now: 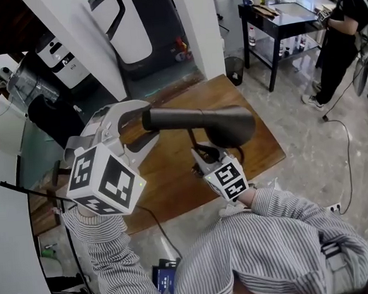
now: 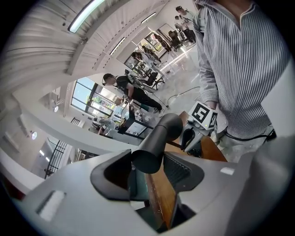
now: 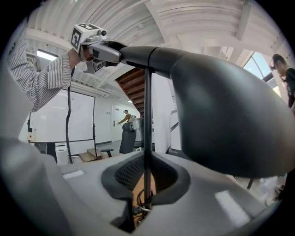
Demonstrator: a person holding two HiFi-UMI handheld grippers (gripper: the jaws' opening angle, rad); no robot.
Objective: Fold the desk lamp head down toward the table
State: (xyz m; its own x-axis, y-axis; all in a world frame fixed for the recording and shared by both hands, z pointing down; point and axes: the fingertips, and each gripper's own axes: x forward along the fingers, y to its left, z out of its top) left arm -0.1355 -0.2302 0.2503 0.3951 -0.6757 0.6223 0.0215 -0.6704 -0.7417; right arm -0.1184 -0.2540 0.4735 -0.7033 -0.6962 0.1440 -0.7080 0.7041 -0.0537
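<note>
Lamp head point(image 1: 201, 124): held level above the table point(image 1: 174, 182).
Left gripper point(image 1: 138, 124): closed on the head's narrow end.
Right gripper point(image 1: 200, 152): narrowed onto the thin stem point(image 3: 147, 115), over the table.

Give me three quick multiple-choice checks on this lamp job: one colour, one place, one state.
1. What colour is the lamp head?
A white
B dark grey
C red

2. What does the right gripper grip?
A the stem
B the lamp head
C nothing

3. How does the lamp head lie?
A pointing straight up
B hanging straight down
C about level above the table

Answers:
1 B: all three views show it dark grey.
2 A: the thin stem runs between the right gripper's jaws.
3 C: the lamp head runs sideways over the table, with its narrow end in the left gripper.
</note>
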